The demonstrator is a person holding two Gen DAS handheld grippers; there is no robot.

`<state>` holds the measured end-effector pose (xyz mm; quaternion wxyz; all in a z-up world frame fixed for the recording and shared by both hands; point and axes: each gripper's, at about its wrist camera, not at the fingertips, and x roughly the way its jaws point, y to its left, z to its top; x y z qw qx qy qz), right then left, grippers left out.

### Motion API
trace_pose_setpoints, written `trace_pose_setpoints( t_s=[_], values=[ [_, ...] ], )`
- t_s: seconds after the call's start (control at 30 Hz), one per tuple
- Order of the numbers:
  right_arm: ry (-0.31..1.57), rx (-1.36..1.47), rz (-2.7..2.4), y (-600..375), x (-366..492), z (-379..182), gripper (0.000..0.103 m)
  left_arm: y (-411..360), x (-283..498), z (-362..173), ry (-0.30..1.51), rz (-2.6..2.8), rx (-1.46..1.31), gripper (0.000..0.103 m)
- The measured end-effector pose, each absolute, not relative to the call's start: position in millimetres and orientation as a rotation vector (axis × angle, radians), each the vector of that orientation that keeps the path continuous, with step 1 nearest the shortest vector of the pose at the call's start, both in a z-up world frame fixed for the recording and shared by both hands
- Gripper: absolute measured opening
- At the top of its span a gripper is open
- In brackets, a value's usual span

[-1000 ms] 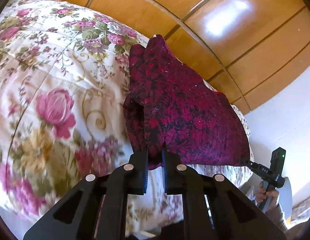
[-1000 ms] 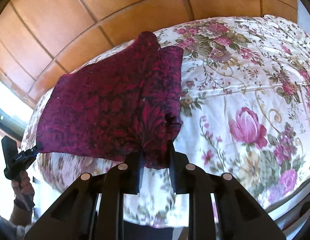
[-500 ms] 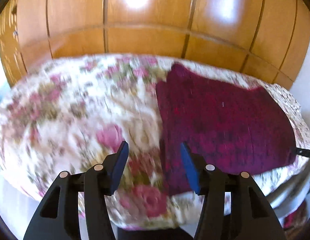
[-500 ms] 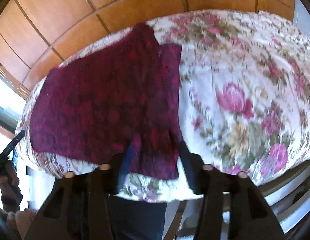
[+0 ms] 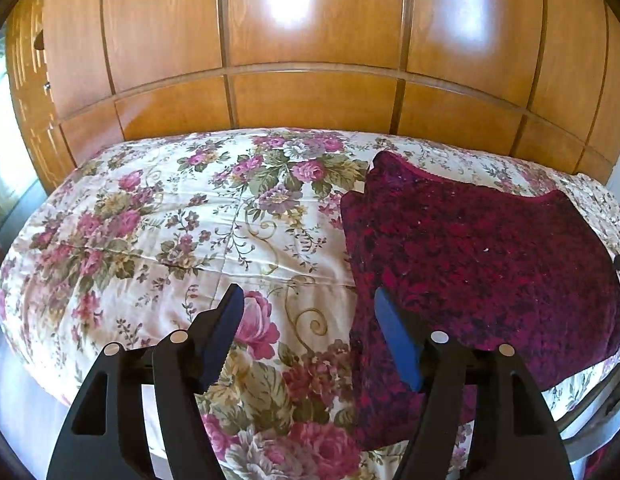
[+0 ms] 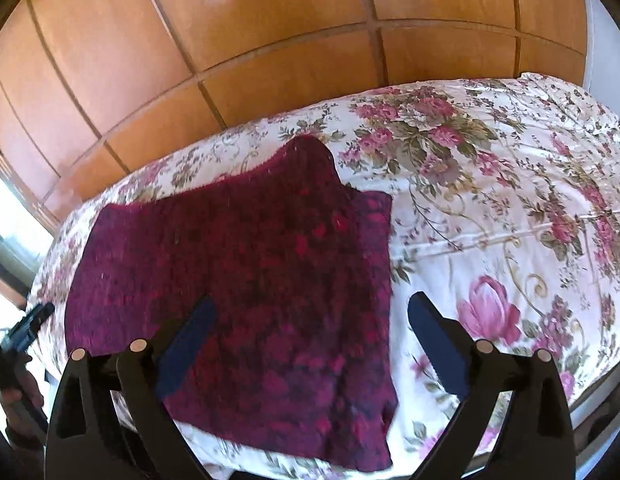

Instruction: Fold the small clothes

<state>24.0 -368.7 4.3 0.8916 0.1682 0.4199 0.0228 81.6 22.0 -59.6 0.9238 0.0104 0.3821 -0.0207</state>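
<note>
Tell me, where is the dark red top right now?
The dark red top lies flat on the flowery bedspread, right of centre in the left wrist view, before the wooden wardrobe.

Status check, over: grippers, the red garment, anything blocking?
Left gripper and right gripper open, jaws just widened, nothing held. Red garment lies flat on the floral bedspread. Nothing in the way.

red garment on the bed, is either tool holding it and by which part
Neither. Both jaws have just been opening: the left tool and right tool stand open, and the red garment lies released on the floral bedspread.
</note>
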Motion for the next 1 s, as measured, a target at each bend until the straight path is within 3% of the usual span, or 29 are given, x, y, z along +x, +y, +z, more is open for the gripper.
trace_pose_setpoints(
  t_s=[0.23,0.33,0.6,0.77,0.87,0.9,0.93,1.0],
  values=[
    [0.871,0.354,0.019,-366,40,-5,0.096,24,96,-63,0.814,-0.067,-0.002,0.067],
    [0.885,0.358,0.018,-366,44,-12,0.09,35,110,-63,0.827,-0.125,-0.113,0.067],
    [0.881,0.359,0.002,-364,42,-15,0.091,44,164,-79,0.927,-0.314,-0.382,0.067],
    [0.888,0.37,-0.005,-365,43,-19,0.091,36,196,-91,0.994,-0.403,-0.466,0.058],
    [0.888,0.368,-0.011,-365,41,-20,0.091,27,213,-99,1.037,-0.43,-0.486,0.032],
    [0.887,0.364,-0.012,-365,41,-20,0.09,24,214,-98,1.033,-0.425,-0.474,0.016],
    [0.886,0.357,-0.009,-365,39,-20,0.09,19,211,-92,1.004,-0.423,-0.458,0.014],
    [0.884,0.352,0.007,-366,37,-19,0.079,12,195,-70,0.893,-0.477,-0.434,0.014]
  ],
)
